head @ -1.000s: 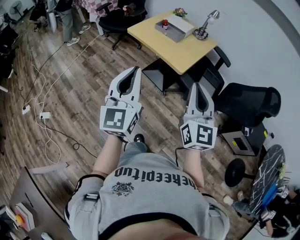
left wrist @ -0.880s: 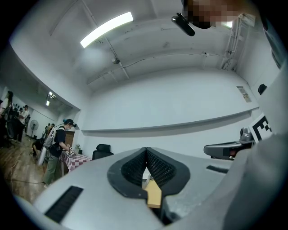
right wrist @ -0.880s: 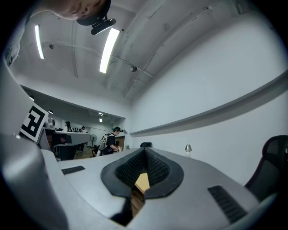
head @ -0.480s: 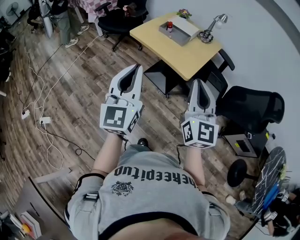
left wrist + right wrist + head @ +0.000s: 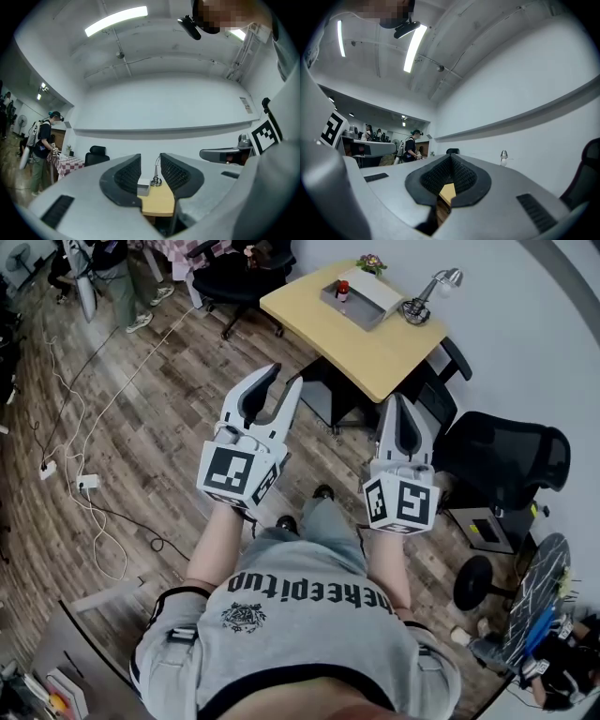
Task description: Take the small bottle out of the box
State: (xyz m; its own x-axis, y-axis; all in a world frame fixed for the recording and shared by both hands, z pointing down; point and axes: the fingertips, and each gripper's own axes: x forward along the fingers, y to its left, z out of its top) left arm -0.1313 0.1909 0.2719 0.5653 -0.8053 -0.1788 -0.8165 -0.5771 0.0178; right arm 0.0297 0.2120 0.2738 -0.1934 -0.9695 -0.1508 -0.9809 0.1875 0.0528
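The left gripper (image 5: 286,379) has its fingers apart with nothing between them, having just been opening. The right gripper (image 5: 398,401) has its fingers closed and empty. At 12 o'clock, well apart, stands the bench (image 5: 375,352). On its far end the small bottle (image 5: 343,289) sits in the box (image 5: 359,319), with a lamp (image 5: 427,298) beside it. A black office chair (image 5: 506,456) crowds 3 o'clock. Cables (image 5: 89,442) trail over open wood floor (image 5: 159,399) at 9 o'clock.

Bright ceiling tubes (image 5: 116,19), sharp pics (fisheye edges dark).
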